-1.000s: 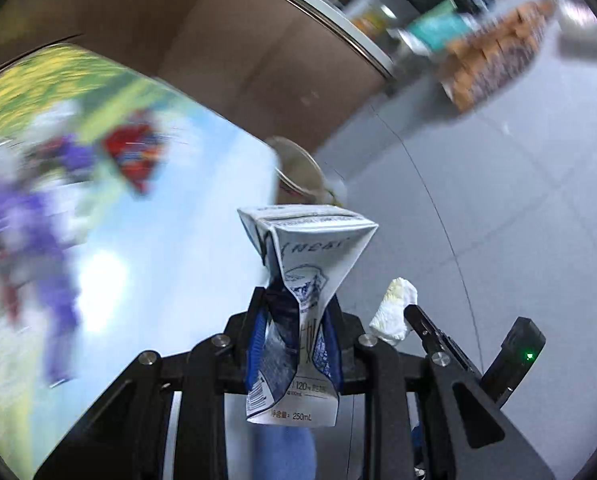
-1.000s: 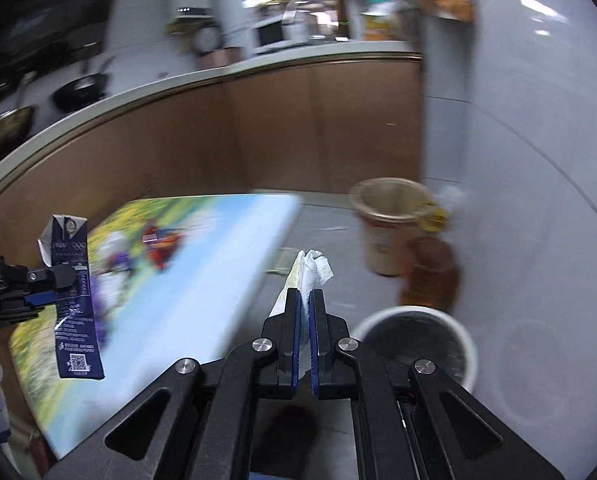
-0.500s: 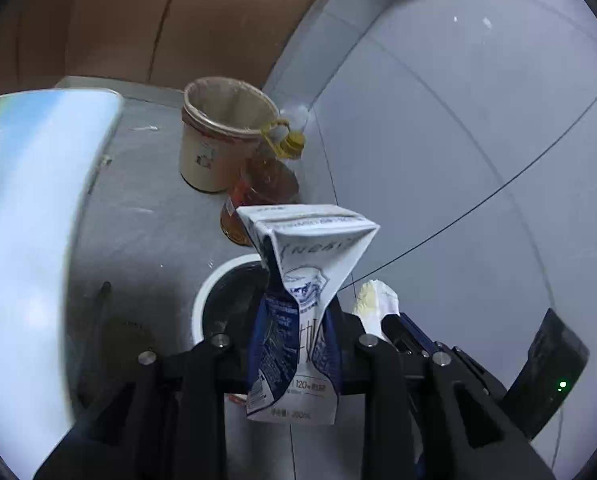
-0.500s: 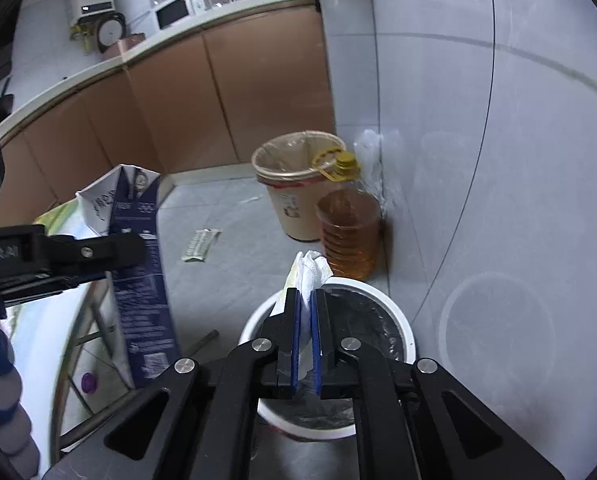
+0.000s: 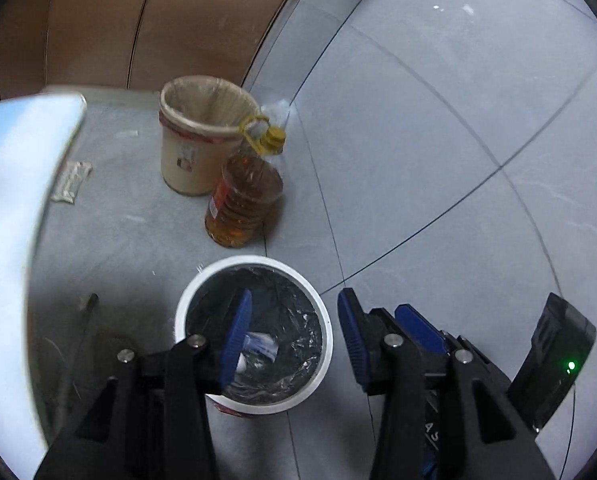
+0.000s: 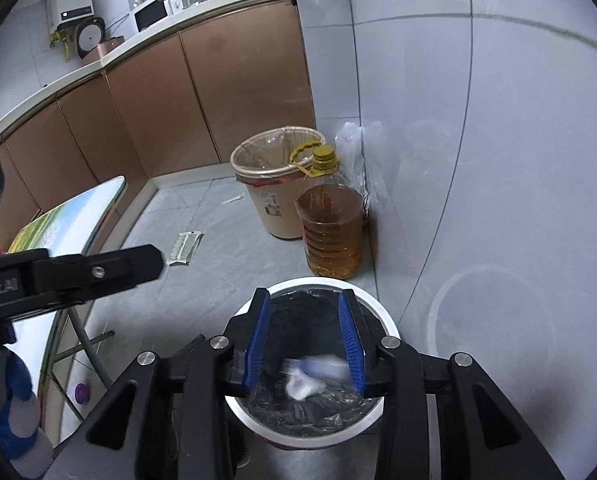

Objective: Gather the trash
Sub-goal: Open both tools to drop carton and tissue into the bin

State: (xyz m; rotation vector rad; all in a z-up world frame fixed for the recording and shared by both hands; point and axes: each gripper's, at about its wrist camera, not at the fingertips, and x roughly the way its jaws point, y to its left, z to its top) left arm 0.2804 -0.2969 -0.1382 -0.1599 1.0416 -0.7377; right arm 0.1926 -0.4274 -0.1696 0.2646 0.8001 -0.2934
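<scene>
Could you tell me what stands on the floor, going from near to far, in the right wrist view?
White round bin with a black liner → clear plastic bottle of amber oil with a yellow cap → beige bin with a translucent liner → brown cabinet fronts.

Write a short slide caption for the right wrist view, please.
Right tongs opening, empty, above the white bin, trash inside on its black liner; oil bottle and beige bin behind.
</scene>
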